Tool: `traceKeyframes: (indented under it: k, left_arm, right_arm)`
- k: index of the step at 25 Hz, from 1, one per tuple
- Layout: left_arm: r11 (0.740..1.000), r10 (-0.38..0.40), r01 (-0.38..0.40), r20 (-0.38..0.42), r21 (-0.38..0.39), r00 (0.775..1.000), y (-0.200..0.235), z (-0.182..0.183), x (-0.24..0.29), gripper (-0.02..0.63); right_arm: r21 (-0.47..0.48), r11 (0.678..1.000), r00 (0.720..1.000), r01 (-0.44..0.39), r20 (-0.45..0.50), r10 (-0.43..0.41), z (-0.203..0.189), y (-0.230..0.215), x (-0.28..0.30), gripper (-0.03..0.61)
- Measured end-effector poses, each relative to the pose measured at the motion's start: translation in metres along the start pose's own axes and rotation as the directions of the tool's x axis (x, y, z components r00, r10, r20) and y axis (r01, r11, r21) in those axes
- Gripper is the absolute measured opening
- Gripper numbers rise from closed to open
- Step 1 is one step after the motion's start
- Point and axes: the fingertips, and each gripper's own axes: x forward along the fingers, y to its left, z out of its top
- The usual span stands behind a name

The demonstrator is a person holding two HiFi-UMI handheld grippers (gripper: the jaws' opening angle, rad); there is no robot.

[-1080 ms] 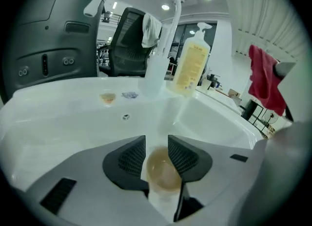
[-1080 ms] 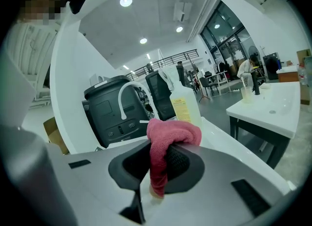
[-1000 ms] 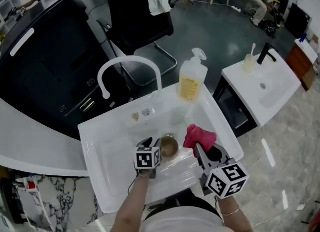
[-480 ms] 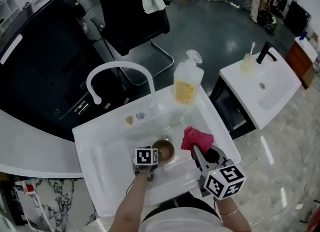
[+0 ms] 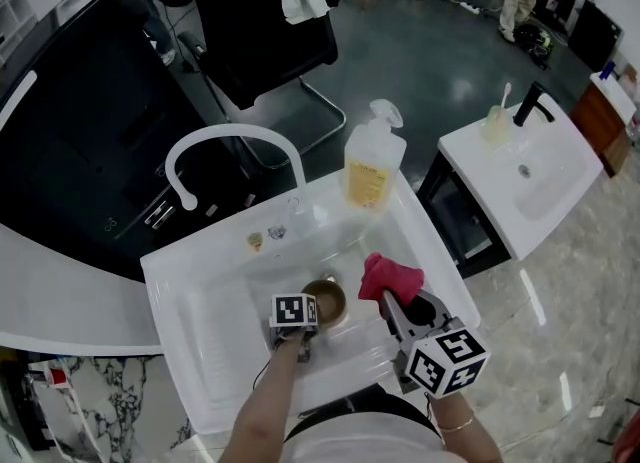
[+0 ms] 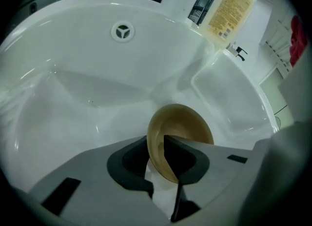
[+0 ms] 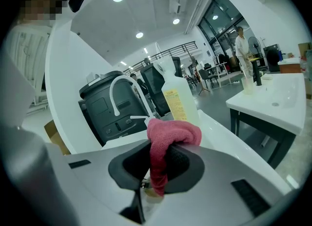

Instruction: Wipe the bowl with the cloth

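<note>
Concealment first: covering the near side of the tan bowl (image 5: 327, 298) with the left hand-held gripper (image 6: 157, 148) and its marker cube (image 5: 293, 311) in the head view, leaving only the far rim showing inside the white sink (image 5: 200, 296); cutting off the bowl's lower edge behind the jaws in the left gripper view, so not telling whether it is resting on the basin floor or lifted clear. Burying the tips of the right hand-held gripper (image 7: 158, 160) under the pink cloth (image 7: 171, 131), pinching it tight between narrow jaws, holding it over the sink's right part, near the bowl but apart from it. Clamping the bowl's rim on the left, one jaw inside and one outside, having just been closing onto it. Sitting lower in the basin than a second ago on the left side; keeping the cloth in much the same spot on the right. Standing behind the basin: white faucet (image 5: 215, 143) and soap bottle (image 5: 372, 166).
</note>
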Motion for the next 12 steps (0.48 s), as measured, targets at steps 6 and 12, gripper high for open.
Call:
traceKeyframes:
  k: [6,12]
  left_arm:
    - [0.999,0.02,-0.019,0.002,-0.045,1.0,0.005,-0.003,0.001,0.044]
    - [0.998,-0.013,0.017,0.063,-0.059,0.998,-0.003,0.009,-0.022,0.032]
  right_arm:
    - [0.002,1.0,1.0,-0.001,-0.006,0.001,-0.002,0.001,0.001,0.055]
    - [-0.006,1.0,1.0,-0.014,-0.006,0.014,-0.003,0.01,0.0,0.055]
